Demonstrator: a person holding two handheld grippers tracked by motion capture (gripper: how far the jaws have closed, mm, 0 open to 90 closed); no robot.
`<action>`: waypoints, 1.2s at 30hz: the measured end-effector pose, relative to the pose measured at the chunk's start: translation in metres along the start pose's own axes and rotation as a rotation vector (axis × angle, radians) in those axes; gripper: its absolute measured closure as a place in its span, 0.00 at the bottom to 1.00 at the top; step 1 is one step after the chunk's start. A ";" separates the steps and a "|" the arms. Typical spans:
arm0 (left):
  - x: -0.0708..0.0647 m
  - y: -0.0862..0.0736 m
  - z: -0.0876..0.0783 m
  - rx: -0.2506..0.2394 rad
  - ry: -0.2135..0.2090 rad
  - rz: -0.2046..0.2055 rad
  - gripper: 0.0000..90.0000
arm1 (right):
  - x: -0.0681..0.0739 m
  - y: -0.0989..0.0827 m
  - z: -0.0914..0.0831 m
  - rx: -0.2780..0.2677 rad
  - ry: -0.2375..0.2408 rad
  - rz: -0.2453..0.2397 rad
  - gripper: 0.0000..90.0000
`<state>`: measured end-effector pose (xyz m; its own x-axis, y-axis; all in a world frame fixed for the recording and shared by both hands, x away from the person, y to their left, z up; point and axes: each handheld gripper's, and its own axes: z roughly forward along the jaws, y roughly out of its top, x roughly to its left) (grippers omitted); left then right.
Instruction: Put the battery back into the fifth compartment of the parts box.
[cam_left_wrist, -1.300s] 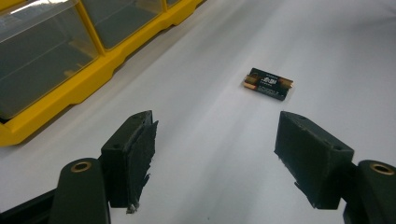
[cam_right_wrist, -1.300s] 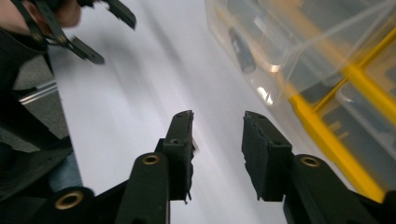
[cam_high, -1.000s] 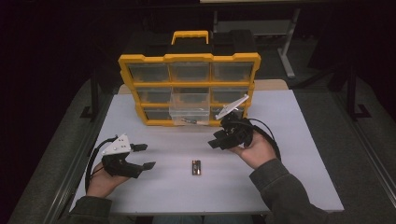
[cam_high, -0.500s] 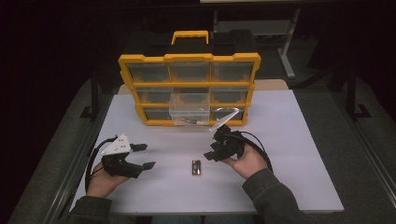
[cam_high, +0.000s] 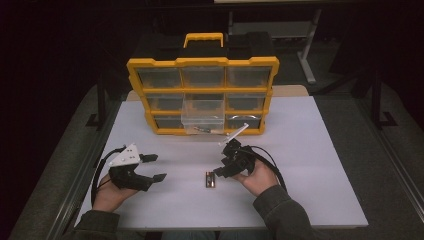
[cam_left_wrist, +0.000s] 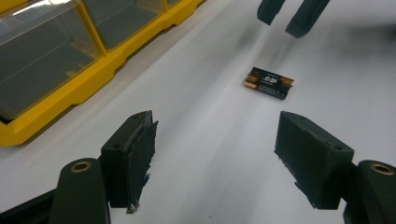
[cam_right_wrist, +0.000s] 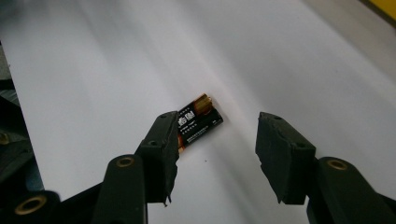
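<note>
A small black battery pack (cam_high: 210, 180) lies flat on the white table (cam_high: 310, 150), between my two hands. My right gripper (cam_high: 220, 167) hovers low just right of it, tilted down. In the right gripper view the pack (cam_right_wrist: 201, 116) sits just past the left jaw, partly hidden by it. The right gripper (cam_right_wrist: 218, 123) is open; its jaws have just been opening, with nothing pressed between them. My left gripper (cam_high: 159, 167) rests at the left, open and empty. In the left gripper view the pack (cam_left_wrist: 269, 83) lies ahead of those jaws (cam_left_wrist: 217, 126).
A yellow organizer (cam_high: 202, 62) with clear drawers stands upright at the back of the table. Its lower middle clear drawer (cam_high: 202, 116) is pulled out, and small parts lie in front of it. The organizer's yellow frame (cam_left_wrist: 93, 79) runs along the left gripper's left side.
My right hand has come down and moved left from near the organizer toward the battery pack, its jaws spreading wider. The left hand and the pack have stayed put.
</note>
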<state>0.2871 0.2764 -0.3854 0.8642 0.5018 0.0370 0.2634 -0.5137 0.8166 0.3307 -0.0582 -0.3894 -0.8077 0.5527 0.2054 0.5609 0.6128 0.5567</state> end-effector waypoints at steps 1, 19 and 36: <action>0.000 0.000 0.000 -0.002 0.000 -0.008 0.31 | 0.001 0.000 0.002 0.001 0.002 0.001 0.53; 0.000 0.000 0.000 -0.001 -0.001 -0.009 0.31 | 0.007 0.001 0.031 0.043 -0.004 0.017 0.57; 0.000 0.000 -0.001 0.000 -0.001 -0.009 0.31 | 0.009 0.001 0.046 0.074 -0.013 0.034 0.62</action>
<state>0.2868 0.2772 -0.3852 0.8623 0.5056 0.0289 0.2713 -0.5093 0.8167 0.3322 -0.0267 -0.4237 -0.7860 0.5807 0.2123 0.5999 0.6333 0.4889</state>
